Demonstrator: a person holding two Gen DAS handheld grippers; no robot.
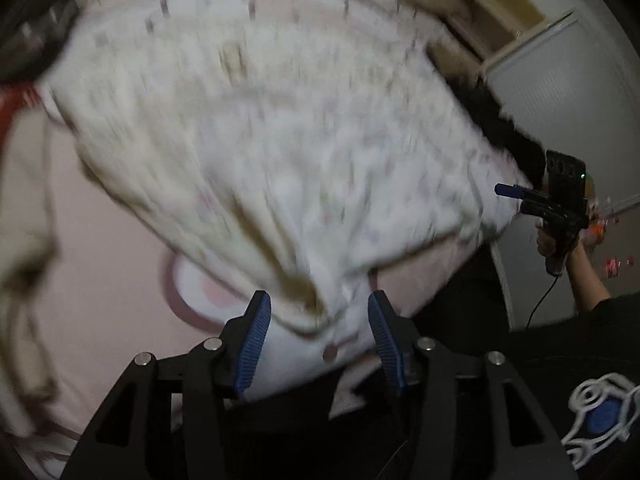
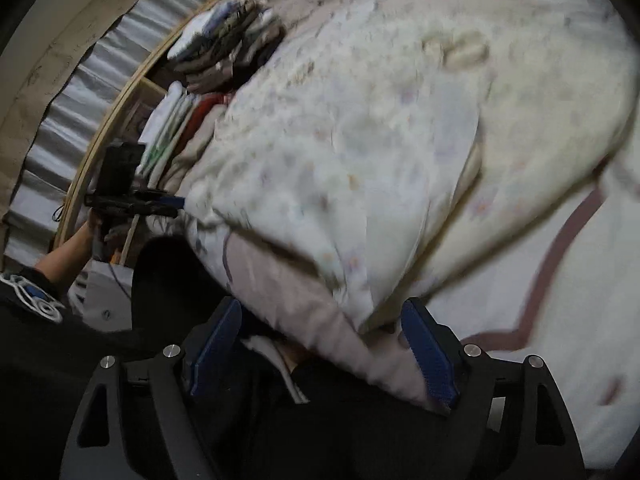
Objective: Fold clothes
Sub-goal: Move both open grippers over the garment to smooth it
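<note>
Hand-held gripper left [image 1: 318, 320] and right [image 2: 320, 332] both gape around my garment's [image 1: 260, 140] corners; I'd pinch evenly before folding.

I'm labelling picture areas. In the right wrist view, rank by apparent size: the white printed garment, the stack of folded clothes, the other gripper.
1. white printed garment, by far the largest.
2. stack of folded clothes.
3. left gripper, smallest, though it sits farther away, so this holds for looks only.
</note>
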